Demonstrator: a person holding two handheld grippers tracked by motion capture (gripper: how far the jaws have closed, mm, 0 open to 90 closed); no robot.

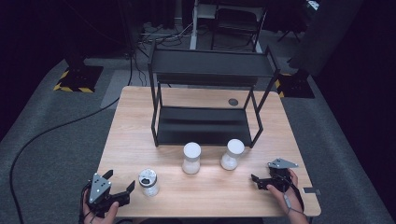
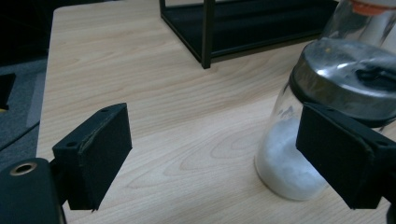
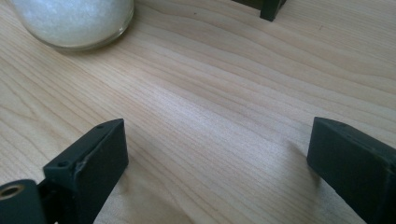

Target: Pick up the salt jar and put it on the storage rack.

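Hands rest low at the table's [image 1: 140, 100] near edge, my left gripper [image 1: 122, 185] angled toward the metal-lidded jar [image 1: 149, 181] just beside it; my left gripper view shows white powder in that jar [image 2: 299, 154], one jaw in front of it; both grippers gape, holding nothing; my right gripper [image 1: 258, 181] sits over bare wood.

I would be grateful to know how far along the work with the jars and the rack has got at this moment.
Nothing looks done: both shelves of the black rack are bare, and the three jars stand on the table. In hand: the left gripper, open, is beside the metal-lidded jar, not gripping it. The right gripper rests open. Left, probably: moving that jar and the two white-lidded jars.
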